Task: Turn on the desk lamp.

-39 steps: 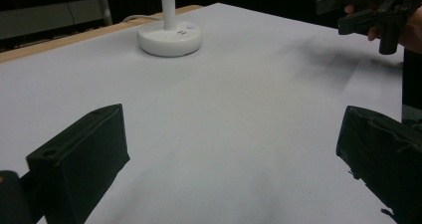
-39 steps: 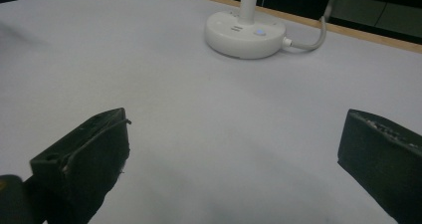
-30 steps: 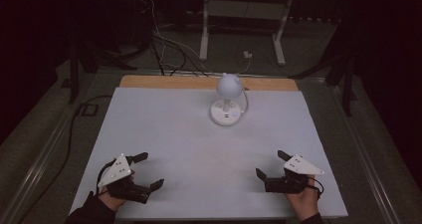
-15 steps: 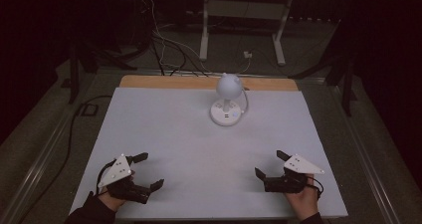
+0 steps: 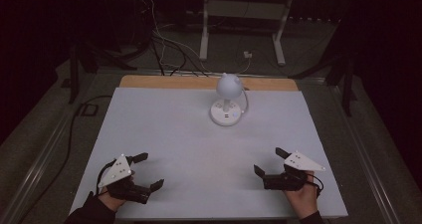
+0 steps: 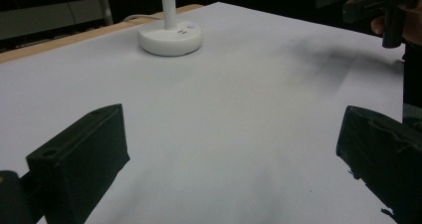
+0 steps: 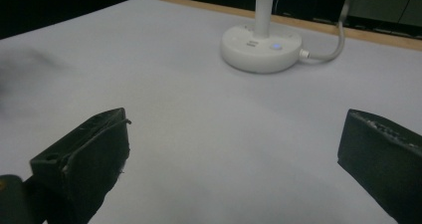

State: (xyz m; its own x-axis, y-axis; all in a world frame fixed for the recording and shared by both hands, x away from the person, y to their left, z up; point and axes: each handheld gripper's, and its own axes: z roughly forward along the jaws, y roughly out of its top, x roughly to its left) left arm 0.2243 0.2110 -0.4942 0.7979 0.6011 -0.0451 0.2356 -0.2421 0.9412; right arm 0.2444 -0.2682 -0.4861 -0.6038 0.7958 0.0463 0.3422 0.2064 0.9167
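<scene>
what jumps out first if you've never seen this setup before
The white desk lamp with its round head stands alone toward the far edge of the pale table, its cord trailing off the back. Near the front edge, the left gripper and the right gripper rest at opposite corners, both with jaws spread wide and nothing between them. Around the table the room is dark.

Dim lab or workshop, white-topped table point(image 5: 164, 134), metal stand point(image 5: 244, 10), loose cables point(image 5: 164, 40) on floor
</scene>
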